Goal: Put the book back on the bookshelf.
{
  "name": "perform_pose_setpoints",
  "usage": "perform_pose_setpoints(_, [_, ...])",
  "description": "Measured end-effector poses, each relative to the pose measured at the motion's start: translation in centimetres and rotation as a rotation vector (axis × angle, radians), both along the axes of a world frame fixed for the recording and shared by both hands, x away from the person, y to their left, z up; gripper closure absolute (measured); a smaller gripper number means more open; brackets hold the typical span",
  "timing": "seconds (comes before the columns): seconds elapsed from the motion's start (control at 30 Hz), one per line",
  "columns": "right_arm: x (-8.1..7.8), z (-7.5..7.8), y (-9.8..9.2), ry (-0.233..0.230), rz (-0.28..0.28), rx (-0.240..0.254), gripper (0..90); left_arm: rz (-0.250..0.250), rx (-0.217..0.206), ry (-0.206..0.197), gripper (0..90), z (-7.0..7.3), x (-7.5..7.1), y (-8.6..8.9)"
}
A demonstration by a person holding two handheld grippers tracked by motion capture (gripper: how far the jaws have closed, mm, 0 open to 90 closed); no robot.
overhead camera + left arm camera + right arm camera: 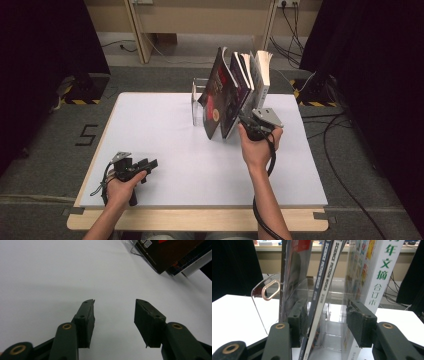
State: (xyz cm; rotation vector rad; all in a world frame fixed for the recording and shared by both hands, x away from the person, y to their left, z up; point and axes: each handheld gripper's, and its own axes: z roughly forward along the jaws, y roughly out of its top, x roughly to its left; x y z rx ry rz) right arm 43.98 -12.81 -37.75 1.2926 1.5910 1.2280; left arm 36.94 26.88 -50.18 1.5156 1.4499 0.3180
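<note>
Several books lean in a clear acrylic stand (196,100) at the back of the white table (165,130). My right gripper (246,123) is at their near edge. In the right gripper view its jaws (325,306) stand open around a thin magazine (325,272) lettered "Science Fiction World". That magazine rests against the left pad, and a wide gap stays to the right pad. A dark-covered book (294,272) is left of the jaws, a thick white book (379,277) with green characters to their right. My left gripper (150,164) lies low at the front left, open (115,301) over bare table.
The stand's curved clear end wall (262,305) has a slot handle. Cables trail over the grey floor (350,150) to the right of the table. A wooden strip (200,220) edges the table's front. Dark curtains hang on both sides.
</note>
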Motion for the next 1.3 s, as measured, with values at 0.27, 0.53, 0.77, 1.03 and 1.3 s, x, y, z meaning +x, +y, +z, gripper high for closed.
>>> perform_pose_setpoints(0.27, [-0.5, -0.4, -0.1, 0.011, 0.014, -0.006, 51.7, 0.003, -0.001, -0.001, 49.8, 0.1, 0.0, 0.1])
perform_pose_setpoints(0.53, [-1.2, -1.7, -0.6, 0.047, 0.032, -0.016, 51.7, 0.004, 0.004, -0.001, 49.5, 0.0, 0.0, 0.1])
perform_pose_setpoints(0.77, [-1.7, -2.2, -1.1, 0.072, 0.04, -0.058, 51.8, 0.007, 0.003, 0.0, 49.1, 0.1, -0.1, 0.2])
perform_pose_setpoints(1.03, [-2.6, -3.3, -2.1, 0.104, 0.048, -0.039, 51.8, 0.009, 0.006, -0.002, 48.8, 0.1, -0.1, 0.2])
perform_pose_setpoints(1.3, [-3.5, -4.6, -3.1, 0.138, 0.054, -0.017, 51.9, 0.008, 0.012, -0.003, 48.5, 0.1, -0.2, 0.2])
